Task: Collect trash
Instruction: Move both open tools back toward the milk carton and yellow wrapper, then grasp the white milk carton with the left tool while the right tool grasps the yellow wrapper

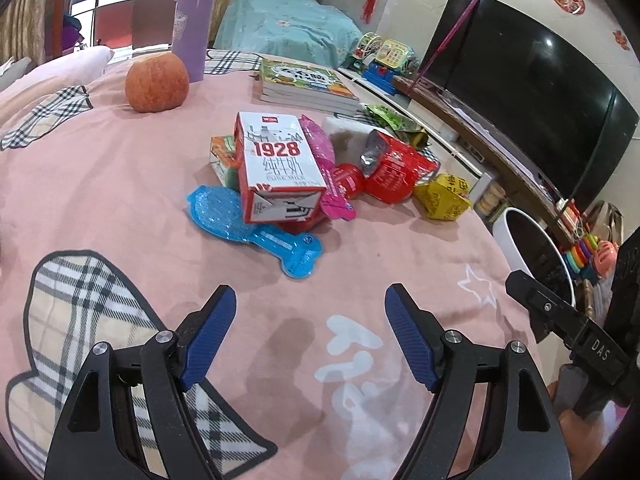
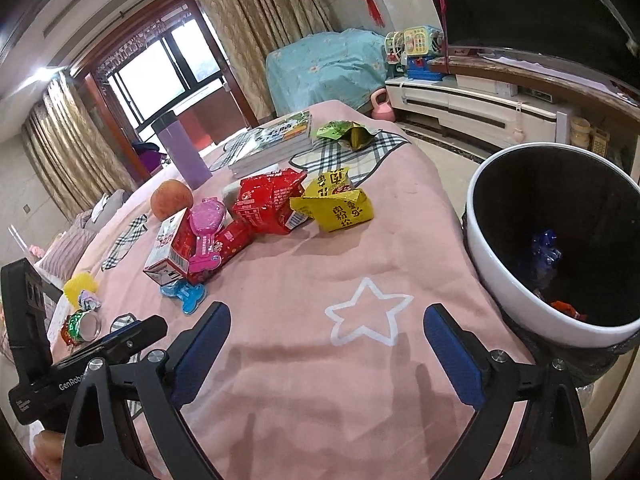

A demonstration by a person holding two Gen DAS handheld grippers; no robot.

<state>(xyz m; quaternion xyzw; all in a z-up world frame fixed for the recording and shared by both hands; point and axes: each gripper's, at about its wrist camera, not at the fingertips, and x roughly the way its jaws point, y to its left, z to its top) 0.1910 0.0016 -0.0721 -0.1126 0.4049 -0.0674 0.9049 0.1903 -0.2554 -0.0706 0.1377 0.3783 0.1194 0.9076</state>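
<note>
A heap of trash lies on the pink blanket (image 1: 120, 208): a red and white milk carton (image 1: 278, 168), a blue wrapper (image 1: 256, 232), a pink wrapper (image 1: 326, 168), a red bag (image 1: 396, 170), a yellow bag (image 1: 442, 198) and a green wrapper (image 1: 394, 122). My left gripper (image 1: 310, 316) is open and empty, short of the heap. My right gripper (image 2: 326, 334) is open and empty over a white star print. The heap also shows in the right wrist view: carton (image 2: 168, 250), red bag (image 2: 270, 204), yellow bag (image 2: 334, 202). A white bin (image 2: 504, 276) with a few wrappers inside stands at the right.
An apple (image 1: 157, 82), a purple cup (image 1: 193, 30) and a stack of books (image 1: 306, 86) sit at the back of the blanket. A TV (image 1: 532, 92) and toys line the right wall. Small items (image 2: 82, 312) lie at the left in the right wrist view.
</note>
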